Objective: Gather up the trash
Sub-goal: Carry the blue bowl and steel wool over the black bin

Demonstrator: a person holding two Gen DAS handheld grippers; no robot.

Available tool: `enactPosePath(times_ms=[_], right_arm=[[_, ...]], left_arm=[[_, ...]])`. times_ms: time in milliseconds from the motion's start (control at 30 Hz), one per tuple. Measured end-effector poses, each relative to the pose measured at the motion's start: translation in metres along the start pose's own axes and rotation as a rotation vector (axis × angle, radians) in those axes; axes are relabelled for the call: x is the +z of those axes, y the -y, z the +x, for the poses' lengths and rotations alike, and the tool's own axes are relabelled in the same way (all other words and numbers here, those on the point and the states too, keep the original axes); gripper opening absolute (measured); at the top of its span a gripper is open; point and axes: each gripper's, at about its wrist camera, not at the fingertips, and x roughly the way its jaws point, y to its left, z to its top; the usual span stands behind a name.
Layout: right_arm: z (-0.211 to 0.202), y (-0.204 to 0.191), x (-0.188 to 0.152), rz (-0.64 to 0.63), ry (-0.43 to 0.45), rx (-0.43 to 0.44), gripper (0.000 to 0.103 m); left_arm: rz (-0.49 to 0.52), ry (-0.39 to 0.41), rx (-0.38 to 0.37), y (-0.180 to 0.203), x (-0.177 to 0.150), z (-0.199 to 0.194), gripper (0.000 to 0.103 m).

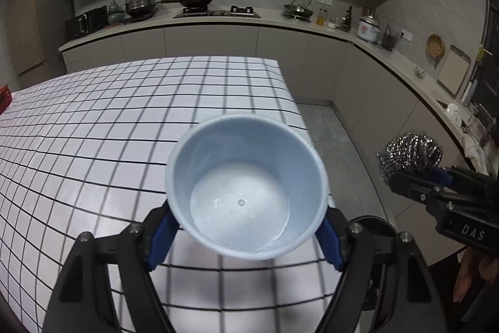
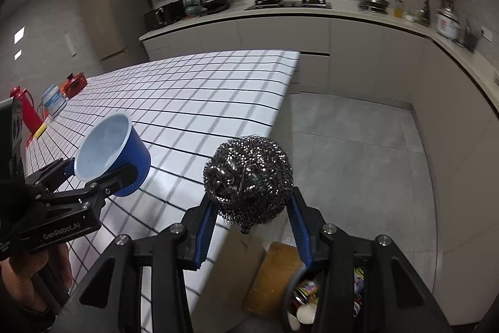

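Two grippers are each carrying something above the near edge of the grid-patterned table (image 1: 93, 130). One, the left gripper (image 1: 246, 227), is clamping a blue cup (image 1: 246, 186) by its sides, its blue pads pressing on the wall just under the rim. That cup is tilting, its mouth facing up and back toward the left wrist camera, so its axis is running from the rim down and away toward the tabletop; its pale inside is looking empty. From the right wrist view the same cup (image 2: 112, 152) is showing a dark blue outer wall, its mouth opening up and to the left, and the left gripper (image 2: 96, 177) is closing on it.

Beside it the right gripper (image 2: 249, 208) is squeezing a steel wool ball (image 2: 248, 180), a round tangle with no clear long axis, hanging just past the table's corner over the floor. In the left view that ball (image 1: 408, 155) is sitting at the tip of the right gripper (image 1: 405, 177).

Below, a trash bin (image 2: 291, 295) is largely hiding behind the gripper's arms; cans, wrappers and a white cup are lying inside, hard to make out. A hand (image 2: 28, 276) is partly cut off at lower left.
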Motion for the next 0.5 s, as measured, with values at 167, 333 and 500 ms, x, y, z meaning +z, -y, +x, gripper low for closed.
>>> enactPosePath(times_ms=[167,333,500], right_arm=[[-0.029,0.027,-0.025,0.024,0.003,-0.036,0.047],[-0.050,0.055,-0.050,0.056,-0.008,-0.067,0.047],[-0.067,0.086,-0.081,0.092,-0.023,-0.105,0.047]], left_arm=[[0.029,-0.006,-0.032,0.033,-0.014,-0.009,0.078],[0.062,-0.018,-0.068,0.067,-0.028,-0.016,0.078],[0.085,-0.031,-0.098,0.099,-0.046,-0.019,0.078]])
